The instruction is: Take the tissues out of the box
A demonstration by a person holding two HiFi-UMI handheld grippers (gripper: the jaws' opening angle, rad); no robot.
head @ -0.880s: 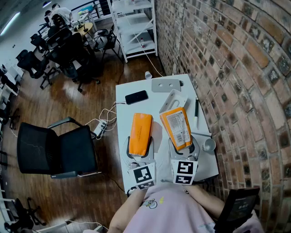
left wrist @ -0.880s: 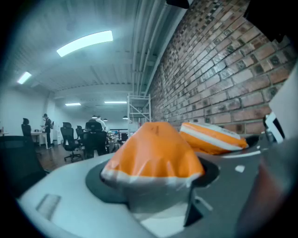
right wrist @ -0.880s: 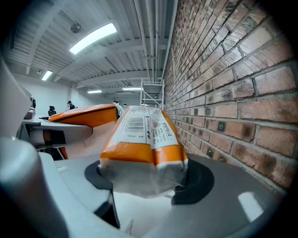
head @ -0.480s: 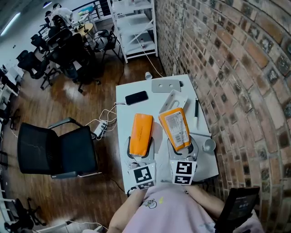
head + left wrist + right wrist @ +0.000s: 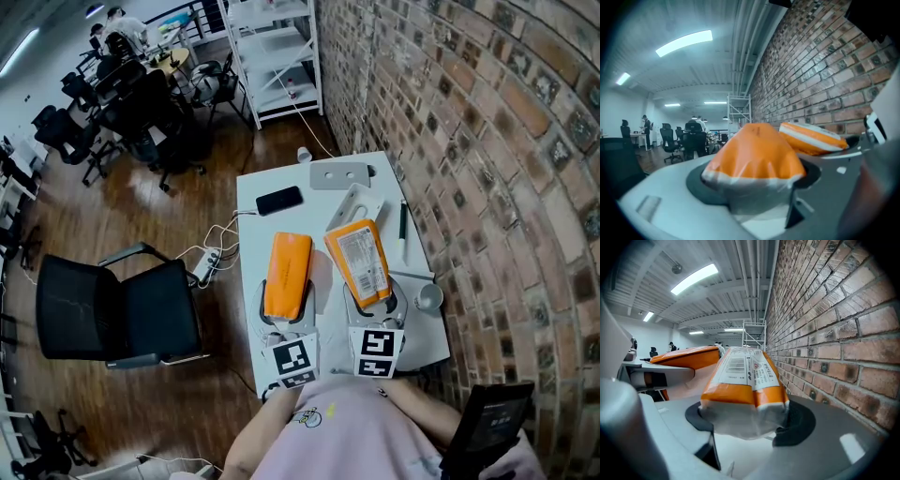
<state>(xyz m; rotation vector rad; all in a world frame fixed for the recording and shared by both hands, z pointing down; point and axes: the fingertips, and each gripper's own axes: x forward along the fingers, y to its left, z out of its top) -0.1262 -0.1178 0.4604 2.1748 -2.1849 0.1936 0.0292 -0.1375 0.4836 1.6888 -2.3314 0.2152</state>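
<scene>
nothing legible: the right tissue pack bears tiny print and a barcode.

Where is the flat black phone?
In the head view, the flat black phone lies far-left on the white table, beyond the plain orange tissue pack, left of the grey plate.

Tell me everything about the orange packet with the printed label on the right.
A soft tissue packet in orange plastic, with a white label and barcode facing up. The right tongs pinch its pale, crimped near end; it points away over the white table, beside a plain orange packet in the left tongs.
</scene>
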